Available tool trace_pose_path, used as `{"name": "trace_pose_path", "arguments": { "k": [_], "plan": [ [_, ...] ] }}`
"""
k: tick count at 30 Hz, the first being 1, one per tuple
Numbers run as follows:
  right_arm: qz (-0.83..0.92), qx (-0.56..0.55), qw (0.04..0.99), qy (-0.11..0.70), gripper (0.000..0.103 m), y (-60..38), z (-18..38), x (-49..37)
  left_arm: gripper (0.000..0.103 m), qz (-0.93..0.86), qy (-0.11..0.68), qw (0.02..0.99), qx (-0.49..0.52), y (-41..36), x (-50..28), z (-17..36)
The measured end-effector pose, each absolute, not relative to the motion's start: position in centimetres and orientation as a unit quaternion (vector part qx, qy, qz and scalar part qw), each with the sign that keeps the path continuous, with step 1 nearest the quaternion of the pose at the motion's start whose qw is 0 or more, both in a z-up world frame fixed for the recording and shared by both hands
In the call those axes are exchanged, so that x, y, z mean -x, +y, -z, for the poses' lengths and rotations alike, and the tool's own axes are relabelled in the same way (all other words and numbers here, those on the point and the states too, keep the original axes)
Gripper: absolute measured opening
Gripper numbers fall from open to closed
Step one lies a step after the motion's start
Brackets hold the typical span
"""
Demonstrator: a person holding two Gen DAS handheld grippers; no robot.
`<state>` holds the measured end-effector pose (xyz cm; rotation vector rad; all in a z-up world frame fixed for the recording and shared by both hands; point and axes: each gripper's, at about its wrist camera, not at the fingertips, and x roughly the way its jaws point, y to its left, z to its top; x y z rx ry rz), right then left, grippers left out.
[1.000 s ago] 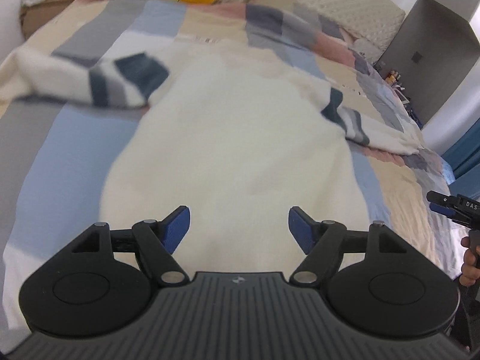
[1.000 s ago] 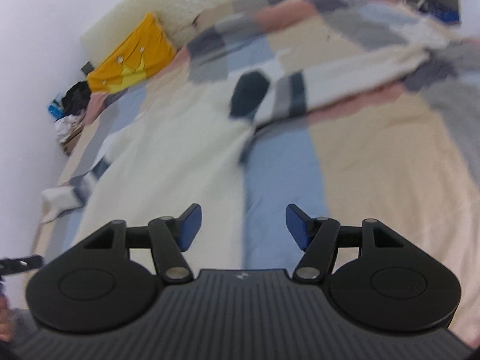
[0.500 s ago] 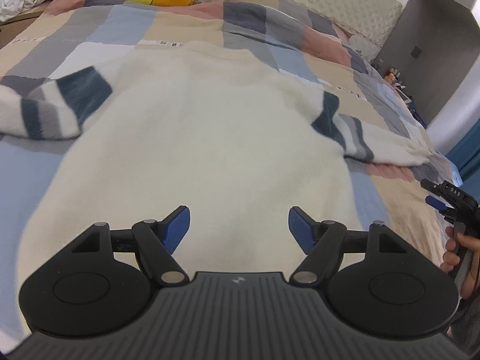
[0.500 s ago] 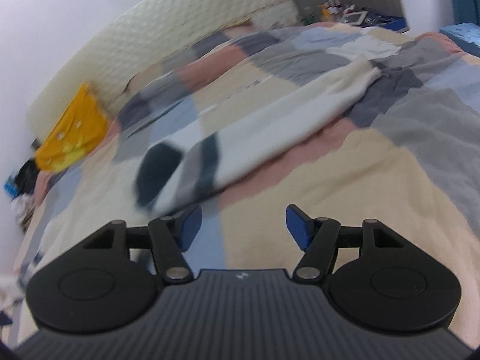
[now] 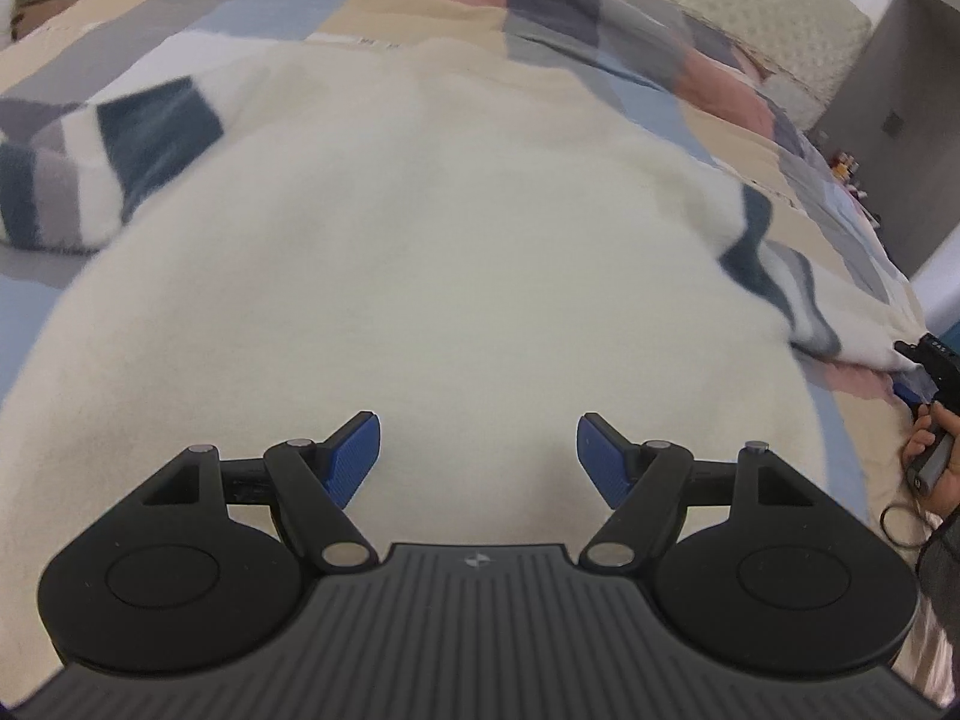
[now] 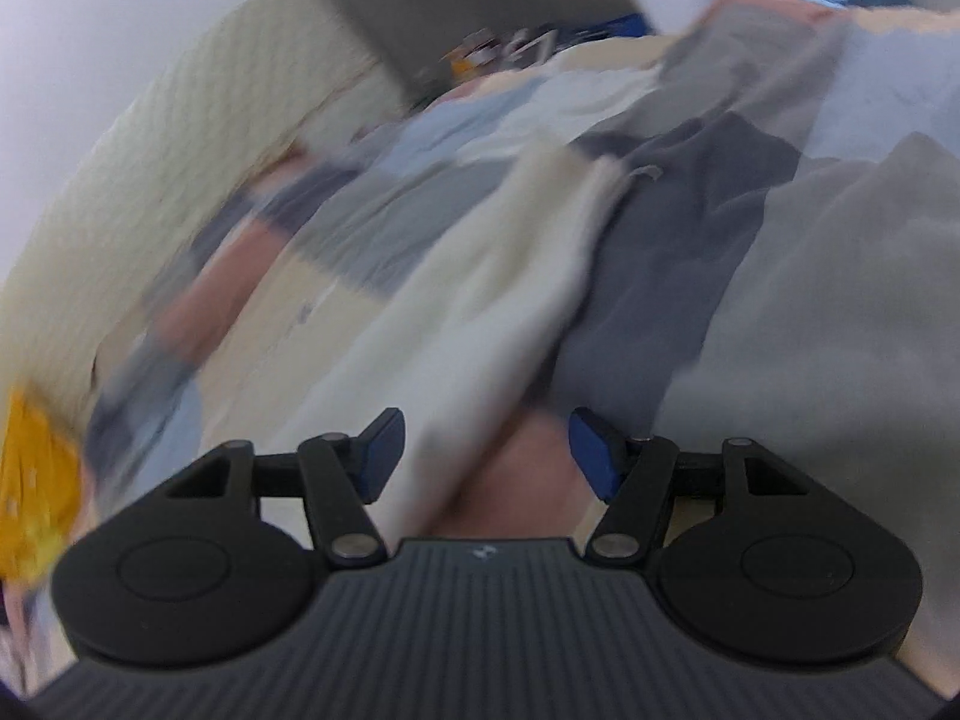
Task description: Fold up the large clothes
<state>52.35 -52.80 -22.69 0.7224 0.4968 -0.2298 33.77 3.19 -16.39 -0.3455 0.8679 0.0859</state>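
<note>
Left wrist view: a large cream sweater (image 5: pixel 432 252) lies spread flat on a bed covered by a patchwork quilt (image 5: pixel 336 6). Its striped sleeves reach out to either side. The left gripper (image 5: pixel 478 450) hovers over the sweater's lower body with its blue fingers (image 5: pixel 354 456) well apart and nothing between them. At the far right edge, the right gripper (image 5: pixel 927 363) sits by the right sleeve's cuff (image 5: pixel 864 342), held by a person's hand (image 5: pixel 933 450). No box, basket or other container shows here.

Right wrist view: heavily blurred. The right gripper (image 6: pixel 486 450) points along the cream sleeve (image 6: pixel 480 312), which runs up between its fingers (image 6: pixel 381 450). They stand apart and have just been closing a little, though the pads do not press the cloth. A risk, to my eye: closing here could pinch the quilt (image 6: pixel 810 276) along with the sleeve, or catch only a thin edge that slips when lifted. The thick knit may also drag and wrinkle the body. No container is visible.
</note>
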Motion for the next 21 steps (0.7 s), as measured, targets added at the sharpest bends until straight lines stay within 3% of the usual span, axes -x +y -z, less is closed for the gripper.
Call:
{"name": "trace_pose_path", "arguments": {
  "k": [11, 12, 13, 14, 21],
  "plan": [
    [0.156, -0.376, 0.896, 0.177, 0.048, -56.8, 23.6, -57.5, 0.077, -0.066, 0.42, 0.885, 0.188, 4.6, -35.4, 17.4],
    [0.157, -0.367, 0.9, 0.177, 0.041, -56.6, 23.4, -57.9, 0.077, -0.068, 0.424, 0.885, 0.183, 4.6, -35.5, 17.4],
    [0.159, -0.352, 0.904, 0.181, 0.025, -56.3, 23.1, -58.3, 0.077, -0.072, 0.426, 0.884, 0.177, 4.5, -35.4, 17.4],
    [0.153, -0.34, 0.91, 0.183, 0.02, -56.3, 22.8, -58.6, 0.077, -0.075, 0.427, 0.884, 0.174, 4.6, -35.5, 17.4],
    [0.109, -0.292, 0.938, 0.152, 0.015, -54.6, 17.8, -58.1, 0.077, -0.079, 0.442, 0.88, 0.152, 4.2, -35.7, 18.1]
  ]
}}
